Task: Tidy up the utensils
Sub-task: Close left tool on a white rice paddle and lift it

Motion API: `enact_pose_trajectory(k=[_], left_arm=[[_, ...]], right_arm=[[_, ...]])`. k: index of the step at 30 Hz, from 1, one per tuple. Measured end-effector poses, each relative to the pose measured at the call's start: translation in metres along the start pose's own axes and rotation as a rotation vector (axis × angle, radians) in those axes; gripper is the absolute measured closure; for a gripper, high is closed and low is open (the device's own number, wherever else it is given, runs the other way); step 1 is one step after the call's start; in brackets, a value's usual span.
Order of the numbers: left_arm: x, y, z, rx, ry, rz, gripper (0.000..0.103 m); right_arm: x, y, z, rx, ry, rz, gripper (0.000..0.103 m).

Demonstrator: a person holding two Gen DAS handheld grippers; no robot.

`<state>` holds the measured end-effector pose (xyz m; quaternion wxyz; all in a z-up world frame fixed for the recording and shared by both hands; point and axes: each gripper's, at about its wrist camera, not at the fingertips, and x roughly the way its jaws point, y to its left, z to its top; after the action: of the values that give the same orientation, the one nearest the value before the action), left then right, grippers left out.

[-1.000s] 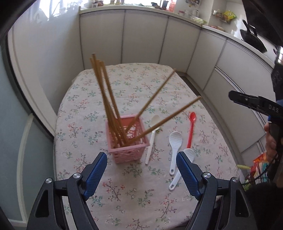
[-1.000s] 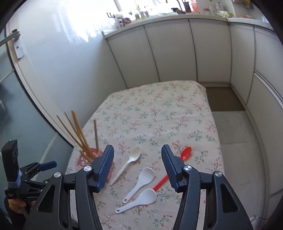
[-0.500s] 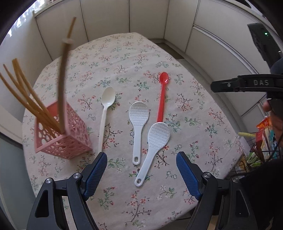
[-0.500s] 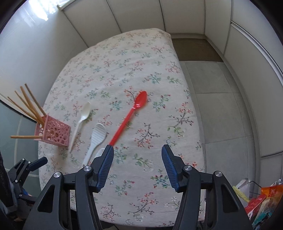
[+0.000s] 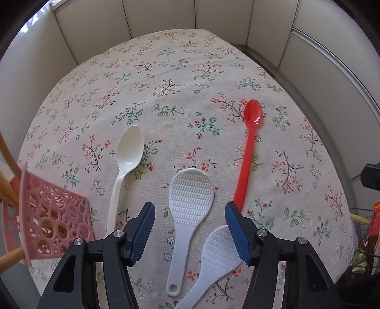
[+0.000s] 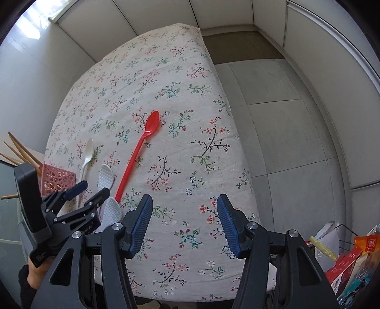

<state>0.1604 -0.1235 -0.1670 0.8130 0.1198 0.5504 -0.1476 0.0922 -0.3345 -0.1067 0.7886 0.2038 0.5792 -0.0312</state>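
My left gripper (image 5: pixel 190 228) hangs low over the floral cloth, its jaws closing. The handle of a white rice paddle (image 5: pixel 190 190) lies between the blue pads, which do not touch it. A second white paddle (image 5: pixel 218 256) lies partly under the right pad. A white spoon (image 5: pixel 125 166) lies to the left and a long red spoon (image 5: pixel 247 152) to the right. The pink lattice basket (image 5: pixel 47 225) with several chopsticks (image 5: pixel 7 166) stands at the far left. My right gripper (image 6: pixel 184 221) is open over bare cloth, right of the red spoon (image 6: pixel 137 152) and the left gripper (image 6: pixel 92 189).
The table (image 6: pixel 190 95) drops off to a grey tiled floor (image 6: pixel 285 118) on the right. White cabinet fronts (image 5: pixel 166 16) curve round the back. A wire rack with coloured packets (image 6: pixel 351 256) stands by the near right corner.
Both grippers have come down closer to the table. The left one swung right from the basket to over the paddles and its jaws narrowed. The right gripper's jaws kept their width.
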Motion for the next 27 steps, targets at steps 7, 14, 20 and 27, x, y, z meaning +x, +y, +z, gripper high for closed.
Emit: enact_pose_trajectory(k=[7, 14, 20, 27], left_arm=[[0.020, 0.003, 0.013, -0.028, 0.022, -0.017, 0.042], [0.026, 0.006, 0.019, -0.043, 0.029, -0.012, 0.052], [0.024, 0.006, 0.019, -0.037, 0.027, 0.010, 0.057], [-0.005, -0.002, 0.002, 0.001, -0.020, 0.022, 0.057]], right_arm=[[0.002, 0.001, 0.001, -0.002, 0.008, 0.018, 0.044], [0.006, 0.003, 0.000, -0.001, 0.020, 0.024, 0.044], [0.014, 0.001, -0.001, 0.016, 0.054, 0.050, 0.044], [0.031, 0.008, -0.004, 0.024, 0.122, 0.094, 0.044]])
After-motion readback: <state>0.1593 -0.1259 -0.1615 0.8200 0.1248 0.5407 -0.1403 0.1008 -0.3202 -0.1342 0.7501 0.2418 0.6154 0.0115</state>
